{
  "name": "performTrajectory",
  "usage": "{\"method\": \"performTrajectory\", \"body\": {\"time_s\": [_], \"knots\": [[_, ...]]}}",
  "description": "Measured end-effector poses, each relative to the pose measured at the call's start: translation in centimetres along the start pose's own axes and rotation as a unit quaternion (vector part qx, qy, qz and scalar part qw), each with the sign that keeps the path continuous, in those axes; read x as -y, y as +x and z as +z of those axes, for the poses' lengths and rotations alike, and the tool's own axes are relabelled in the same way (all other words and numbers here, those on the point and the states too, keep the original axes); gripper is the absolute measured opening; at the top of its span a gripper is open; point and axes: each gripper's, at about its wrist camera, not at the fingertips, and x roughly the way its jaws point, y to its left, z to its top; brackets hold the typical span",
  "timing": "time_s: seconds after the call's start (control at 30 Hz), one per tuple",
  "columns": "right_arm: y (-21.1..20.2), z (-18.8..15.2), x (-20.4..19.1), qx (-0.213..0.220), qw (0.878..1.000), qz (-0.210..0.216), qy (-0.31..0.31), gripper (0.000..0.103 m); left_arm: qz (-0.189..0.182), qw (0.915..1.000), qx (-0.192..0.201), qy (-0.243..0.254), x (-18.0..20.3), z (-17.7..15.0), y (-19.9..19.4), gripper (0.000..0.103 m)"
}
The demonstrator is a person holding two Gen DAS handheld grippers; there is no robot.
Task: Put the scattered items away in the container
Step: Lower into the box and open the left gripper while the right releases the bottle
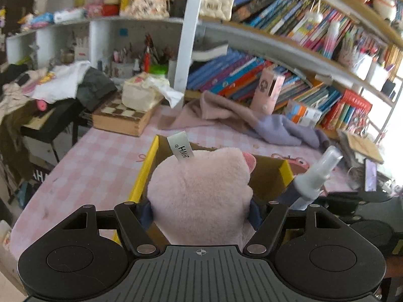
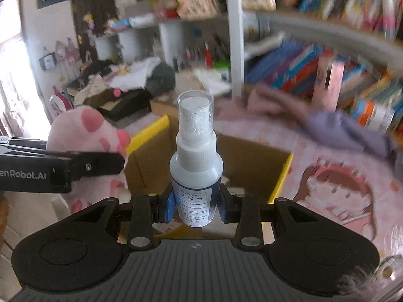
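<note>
The left gripper (image 1: 201, 211) clamped a pink plush toy (image 1: 201, 196) and the right gripper (image 2: 196, 201) a spray bottle (image 2: 196, 156), both held over the cardboard box (image 2: 282, 173) on the counter (image 1: 100, 161), neither yet dropped in.

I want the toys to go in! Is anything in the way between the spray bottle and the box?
Nothing visible blocks it. The right gripper holds the spray bottle above the open cardboard box. The pink plush toy in the left gripper hangs off to the bottle's left, over the box's other side.
</note>
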Motion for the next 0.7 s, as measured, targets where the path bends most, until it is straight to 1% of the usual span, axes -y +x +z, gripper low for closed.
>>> {"method": "performTrajectory", "body": {"time_s": [0.07, 0.17, 0.3, 0.37, 0.47, 0.57, 0.63, 0.7], "knots": [[2.6, 0.8, 1.0, -0.035, 0.999, 0.008, 0.014, 0.031, -0.001, 0.9998, -0.021, 0.002, -0.3, 1.3, 2.6, 0.071], [6.5, 1.9, 1.8, -0.077, 0.997, 0.004, 0.010, 0.031, 0.002, 0.9984, -0.056, 0.013, -0.4, 2.7, 6.6, 0.071], [10.2, 2.6, 2.1, -0.117, 0.993, -0.001, -0.001, 0.031, 0.012, 0.9950, -0.097, 0.022, -0.5, 3.4, 10.8, 0.071], [11.5, 2.9, 2.3, -0.132, 0.991, -0.006, -0.007, 0.031, 0.013, 0.9929, -0.114, 0.030, -0.4, 3.4, 12.1, 0.071], [12.5, 3.3, 2.6, -0.140, 0.990, -0.013, -0.014, 0.031, 0.020, 0.9910, -0.126, 0.040, -0.1, 3.2, 13.3, 0.075], [12.9, 3.5, 2.8, -0.144, 0.989, -0.014, -0.018, 0.031, 0.027, 0.9911, -0.122, 0.045, 0.2, 3.3, 13.6, 0.077], [12.6, 3.6, 2.7, -0.134, 0.990, -0.018, -0.027, 0.032, 0.025, 0.9919, -0.119, 0.035, 0.1, 3.5, 13.5, 0.081], [12.1, 3.9, 2.7, -0.118, 0.992, -0.022, -0.034, 0.041, 0.030, 0.9931, -0.109, 0.032, 0.0, 3.8, 13.1, 0.084]]}}
